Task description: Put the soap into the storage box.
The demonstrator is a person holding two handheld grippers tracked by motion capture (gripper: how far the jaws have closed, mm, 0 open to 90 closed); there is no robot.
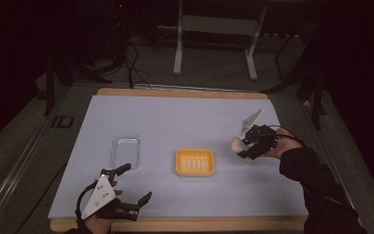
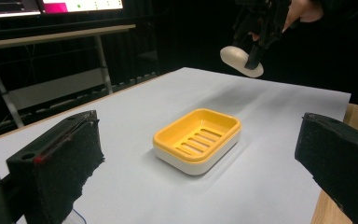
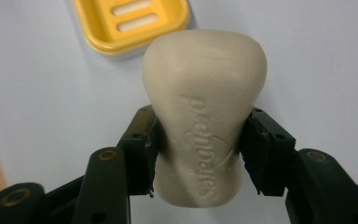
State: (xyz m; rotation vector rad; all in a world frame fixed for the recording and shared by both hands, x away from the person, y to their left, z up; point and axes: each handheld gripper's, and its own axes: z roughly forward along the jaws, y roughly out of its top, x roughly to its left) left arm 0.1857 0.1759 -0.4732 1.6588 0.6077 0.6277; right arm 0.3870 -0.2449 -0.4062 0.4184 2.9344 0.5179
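Soap is what we see first in the right gripper view: a cream-coloured bar with raised letters on its face, pressed between the two black jaws of the right gripper at its narrow middle. The jaws touch the bar on both sides, so we say this gripper is closed on it. In the high view the right gripper is at the right side of the table, raised over the white sheet, and the soap sticks out of it toward the left. In the left gripper view the soap hangs in the air above the far part of the sheet, not touching it.

We see the yellow soap dish near the middle of the sheet, left of the held bar and apart from it. Its inside has slots, and in the left gripper view the soap dish has a white lower part under the yellow tray. No object lies in it.

A clear plastic lid lies flat on the sheet, left of the dish and separate from it.

We find the left gripper at the near left corner of the table, held by a hand. Its jaws are spread wide, with nothing between them, pointing to the right and far side.
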